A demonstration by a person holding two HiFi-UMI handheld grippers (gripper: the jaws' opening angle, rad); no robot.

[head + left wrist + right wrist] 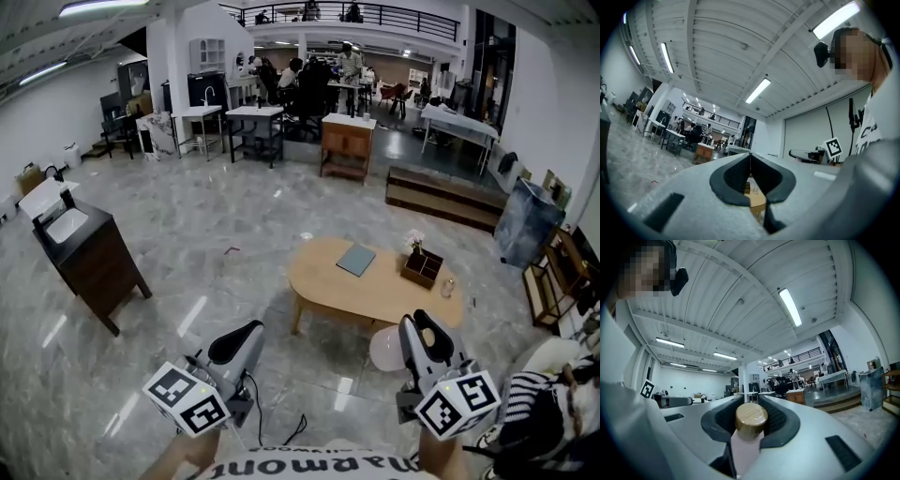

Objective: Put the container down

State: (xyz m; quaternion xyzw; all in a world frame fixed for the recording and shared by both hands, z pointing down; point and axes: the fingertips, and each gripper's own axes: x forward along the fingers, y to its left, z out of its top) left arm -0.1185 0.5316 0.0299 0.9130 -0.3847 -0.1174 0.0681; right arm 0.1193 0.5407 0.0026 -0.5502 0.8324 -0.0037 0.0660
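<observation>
Pale pink container with a round wooden lid, clamped between the narrowly parted pads of the right gripper; left gripper alongside, jaws closed together on nothing; both held above the grey marble floor, near the oval wooden table.

The worktop stands ahead of both grippers, nearer the right gripper than the left gripper. On it a flat pad lies left, a box right of that, and a glass rightmost. A stool sits just before it. A sink cabinet stands well to the left. The container sits between the right gripper's fingers
</observation>
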